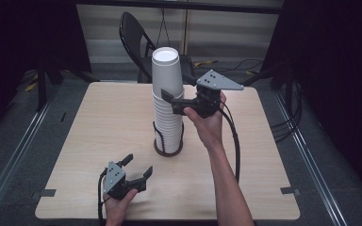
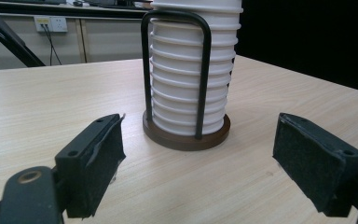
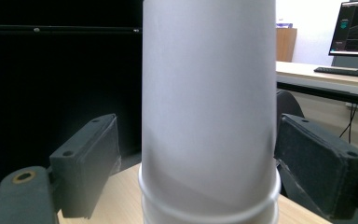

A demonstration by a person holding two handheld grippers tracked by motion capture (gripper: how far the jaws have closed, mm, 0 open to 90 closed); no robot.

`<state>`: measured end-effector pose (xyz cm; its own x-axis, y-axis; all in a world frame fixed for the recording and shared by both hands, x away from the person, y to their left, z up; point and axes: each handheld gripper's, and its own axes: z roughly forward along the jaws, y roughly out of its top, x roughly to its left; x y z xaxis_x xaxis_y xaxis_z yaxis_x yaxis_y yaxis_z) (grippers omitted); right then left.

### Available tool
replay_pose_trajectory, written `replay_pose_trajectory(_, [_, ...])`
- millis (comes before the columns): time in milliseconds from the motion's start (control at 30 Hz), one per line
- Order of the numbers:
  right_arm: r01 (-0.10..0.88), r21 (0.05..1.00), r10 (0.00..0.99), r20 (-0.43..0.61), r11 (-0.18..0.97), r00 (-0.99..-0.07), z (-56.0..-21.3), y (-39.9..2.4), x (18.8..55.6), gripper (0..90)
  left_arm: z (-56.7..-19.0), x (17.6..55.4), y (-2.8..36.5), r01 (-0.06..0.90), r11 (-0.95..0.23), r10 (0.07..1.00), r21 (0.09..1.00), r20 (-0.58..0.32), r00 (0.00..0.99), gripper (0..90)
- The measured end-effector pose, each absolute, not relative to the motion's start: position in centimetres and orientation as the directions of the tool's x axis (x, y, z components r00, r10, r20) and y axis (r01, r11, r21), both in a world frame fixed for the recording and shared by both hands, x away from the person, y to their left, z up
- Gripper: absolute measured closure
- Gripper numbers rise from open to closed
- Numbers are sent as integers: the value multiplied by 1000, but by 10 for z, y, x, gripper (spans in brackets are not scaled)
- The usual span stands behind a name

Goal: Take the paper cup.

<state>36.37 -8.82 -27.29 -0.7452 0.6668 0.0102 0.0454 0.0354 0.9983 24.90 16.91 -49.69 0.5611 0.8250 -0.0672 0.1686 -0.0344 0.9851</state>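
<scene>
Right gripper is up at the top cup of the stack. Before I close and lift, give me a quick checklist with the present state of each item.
1. Right gripper open with the top cup between its fingers: ok.
2. Fingers touching the cup wall: not ok; a gap shows on the left side, and the right one sits close beside it.
3. Fingers level with the top cup, above its rim: ok, going by the right gripper view.
4. Cup stack seated upright in the wire holder: ok.
5. Left gripper open and apart from the holder, on the table: ok.
6. Whether the top cup sits loose on the one beneath: cannot tell.
</scene>
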Motion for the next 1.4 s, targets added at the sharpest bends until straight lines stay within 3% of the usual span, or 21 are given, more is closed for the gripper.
replay_pose_trajectory(367, [82, 995, 652, 31, 48, -758, -270, -79, 386, 108, -497, 249, 168, 167, -39, 823, 985, -63, 564, 159])
replay_pose_trajectory(1400, [74, 992, 669, -15, 104, -743, -274, -65, 395, 119, -498, 247, 170, 160, -11, 799, 987, -88, 595, 158])
